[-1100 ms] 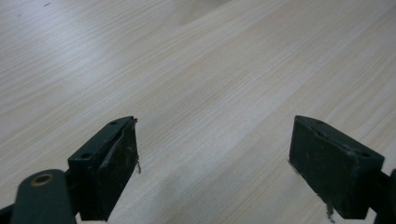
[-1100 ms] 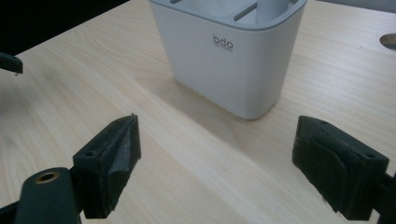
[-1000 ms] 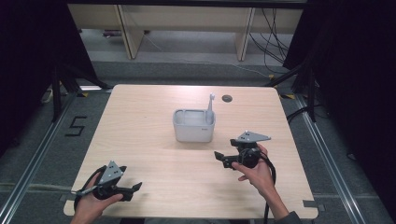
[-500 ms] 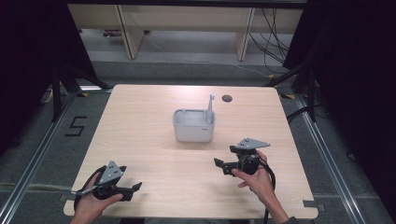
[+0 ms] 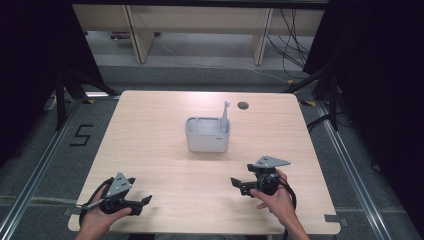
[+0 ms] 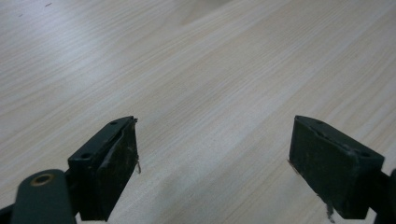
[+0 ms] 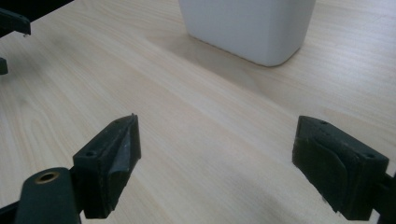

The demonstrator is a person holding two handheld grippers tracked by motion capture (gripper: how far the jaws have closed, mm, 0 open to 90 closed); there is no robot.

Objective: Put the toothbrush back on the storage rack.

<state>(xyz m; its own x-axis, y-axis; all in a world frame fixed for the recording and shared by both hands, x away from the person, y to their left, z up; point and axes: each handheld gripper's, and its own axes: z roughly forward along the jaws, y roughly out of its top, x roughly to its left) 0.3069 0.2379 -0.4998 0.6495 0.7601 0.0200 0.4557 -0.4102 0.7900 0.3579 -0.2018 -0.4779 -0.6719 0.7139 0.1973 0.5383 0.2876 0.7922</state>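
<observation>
A white rectangular container (image 5: 208,135) stands near the centre of the light wooden table (image 5: 150,130), with a slim white utensil (image 5: 225,114) standing upright in its right end, its rounded tip above the rim. A small dark mark sits on the container's front wall toward the right, like a label or logo, but it is too small to read. On the floor at about 9 o'clock from the table a black "5" (image 5: 81,135) is marked. A dark round grommet (image 5: 243,105) lies in the tabletop at about 1 o'clock from the container.

The left gripper (image 5: 146,200) rests at the table's near-left corner, at about 7 o'clock from the container and well apart from it. In the left gripper view its jaws stand wide apart with bare wood grain between them, holding nothing (image 6: 212,170).

The right gripper (image 5: 235,183) sits at about 5 o'clock from the container, nearer to it, its jaws pointing left. In the right gripper view the jaws gape wide and empty (image 7: 215,165), and the container's lower wall (image 7: 247,28) shows ahead, its top cut off by the frame. The container's inside is hard to make out.
</observation>
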